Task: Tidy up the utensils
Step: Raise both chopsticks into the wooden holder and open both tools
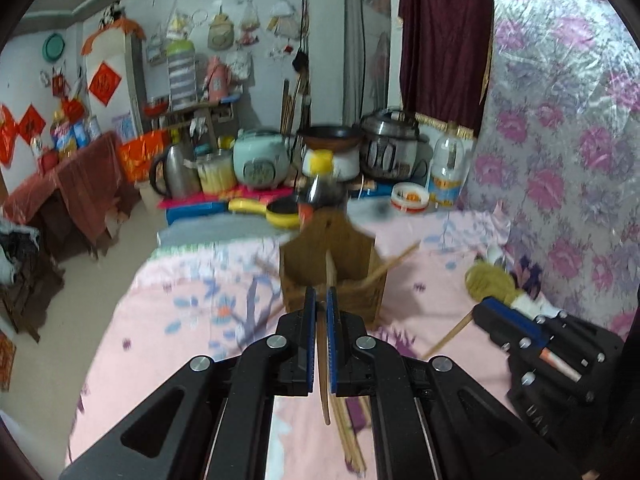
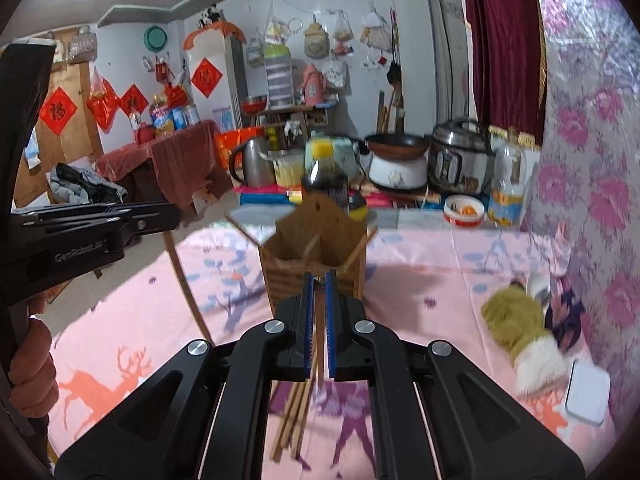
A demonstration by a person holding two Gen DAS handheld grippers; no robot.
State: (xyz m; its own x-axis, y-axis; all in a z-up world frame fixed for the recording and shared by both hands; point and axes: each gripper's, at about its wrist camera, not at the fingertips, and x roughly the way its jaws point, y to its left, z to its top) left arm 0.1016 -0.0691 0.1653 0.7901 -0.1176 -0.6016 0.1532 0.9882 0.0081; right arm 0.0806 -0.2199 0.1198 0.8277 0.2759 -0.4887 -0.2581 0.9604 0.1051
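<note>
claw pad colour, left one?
Blue pads on the left claw, black body; clearest in the left wrist view.

A bed with a pink printed sheet (image 2: 420,280) carries a wooden utensil holder (image 2: 316,256); loose chopsticks (image 2: 296,412) lie before it, a plush toy (image 2: 516,328) to its right.

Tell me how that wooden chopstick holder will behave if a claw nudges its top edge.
The wooden holder is tall on a soft pink bedspread, so it may tip rather than slide. It looks like thin board, nearly empty, probably light. Chopsticks leaning out could lever it further. Both claws, left and right, grip a chopstick.
</note>
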